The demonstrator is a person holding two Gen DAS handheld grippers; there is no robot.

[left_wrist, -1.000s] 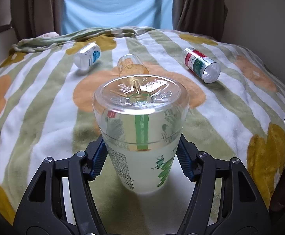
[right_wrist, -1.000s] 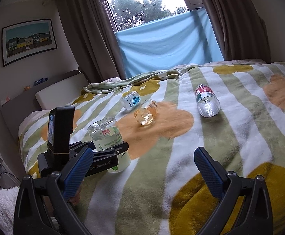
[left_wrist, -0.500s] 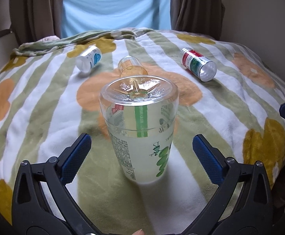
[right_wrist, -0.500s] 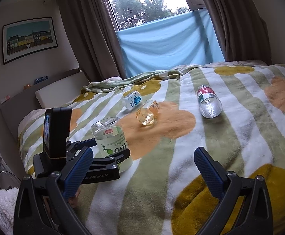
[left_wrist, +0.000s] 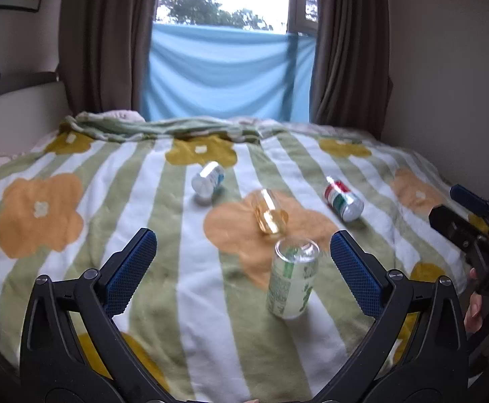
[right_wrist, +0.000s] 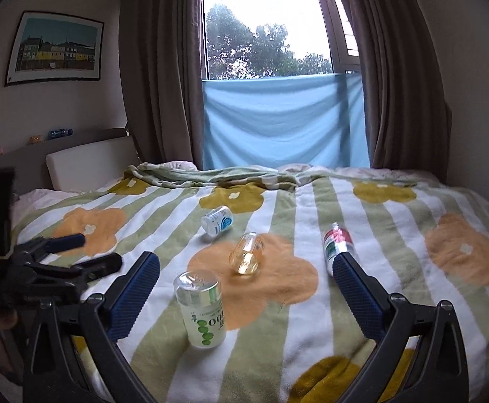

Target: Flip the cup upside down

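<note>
cup (left_wrist: 293, 277) inverted on blanket (left_wrist: 184, 295), beyond both jaws; jaws wide, empty.

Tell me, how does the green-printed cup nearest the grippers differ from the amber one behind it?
The green-printed cup stands on its mouth, base up; the amber cup lies on its side. The green-printed cup is pale with green dots and text; the amber cup is plain, tinted orange, and looks shorter. Both are see-through and rest untouched on the striped blanket.

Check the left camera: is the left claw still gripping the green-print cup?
No. The left claw stands open with both blue pads clear of the green-print cup, which stands alone, base up, on the striped blanket.
</note>
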